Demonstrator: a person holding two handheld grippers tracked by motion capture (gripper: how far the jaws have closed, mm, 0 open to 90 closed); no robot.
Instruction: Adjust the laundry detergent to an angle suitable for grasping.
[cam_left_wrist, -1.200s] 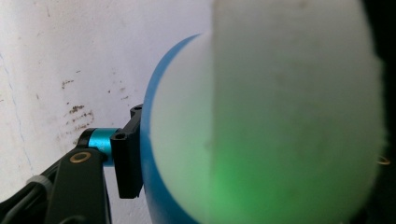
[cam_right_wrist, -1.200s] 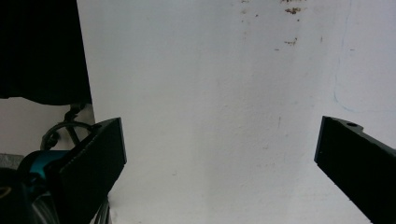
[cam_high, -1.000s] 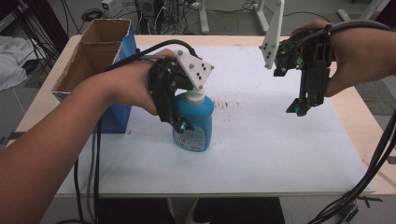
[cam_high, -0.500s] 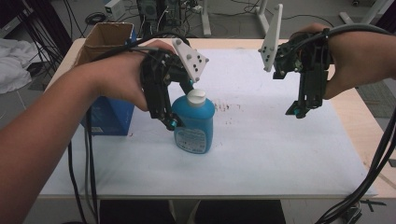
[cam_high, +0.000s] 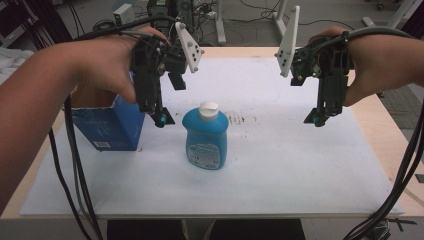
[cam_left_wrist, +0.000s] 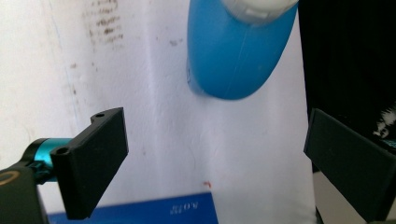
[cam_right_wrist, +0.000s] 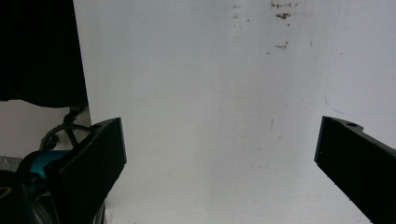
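While bottle: blue bottle (cam_high: 205, 136) stood upright on worktop (cam_high: 300, 165), let go.
L tool (cam_high: 161, 119): jaws apart, empty.
R tool (cam_high: 317, 120): apart, empty.
Left: maybe nothing.

Squat blue plastic bottle (cam_high: 205, 136) with white flip cap (cam_high: 208, 108) and printed front label is standing upright, unheld, on the white sheet covering the bench (cam_high: 280, 165), sitting just beside a blue cardboard box (cam_high: 111, 125).
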